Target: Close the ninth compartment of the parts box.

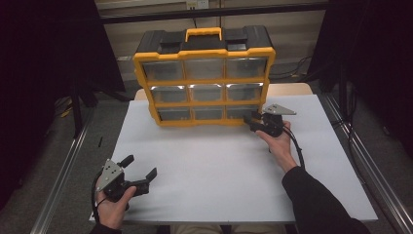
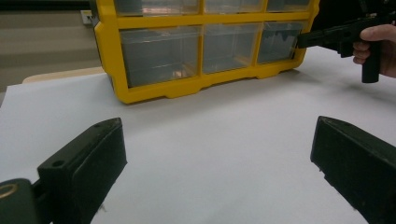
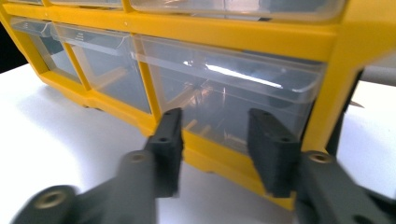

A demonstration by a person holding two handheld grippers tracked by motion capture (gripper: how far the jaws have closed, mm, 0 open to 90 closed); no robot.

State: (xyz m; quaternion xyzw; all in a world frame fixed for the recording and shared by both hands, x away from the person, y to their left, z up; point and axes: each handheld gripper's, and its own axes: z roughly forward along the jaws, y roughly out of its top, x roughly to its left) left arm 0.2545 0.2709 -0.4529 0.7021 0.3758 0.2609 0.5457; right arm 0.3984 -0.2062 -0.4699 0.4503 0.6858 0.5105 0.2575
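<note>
high view: organizer [image 1: 204,78] upright, drawers frontward

We see the drawer cabinet [image 1: 204,78] at the table's [image 1: 219,165] far edge, our right gripper [image 1: 254,120] at its lower right drawer [image 3: 224,100], left gripper [image 1: 141,171] near-left.

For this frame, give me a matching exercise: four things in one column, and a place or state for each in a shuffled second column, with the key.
Things:
1. left hand-held gripper
2. right hand-held gripper
3. carry handle
4. table

Places or states:
A. on top of the yellow organiser
B. white, bare in the middle
C. jaws wide open, near the table's front left corner
D. at the organiser's bottom right drawer, jaws part open

Pairs: 1-C, 2-D, 3-A, 4-B
</note>
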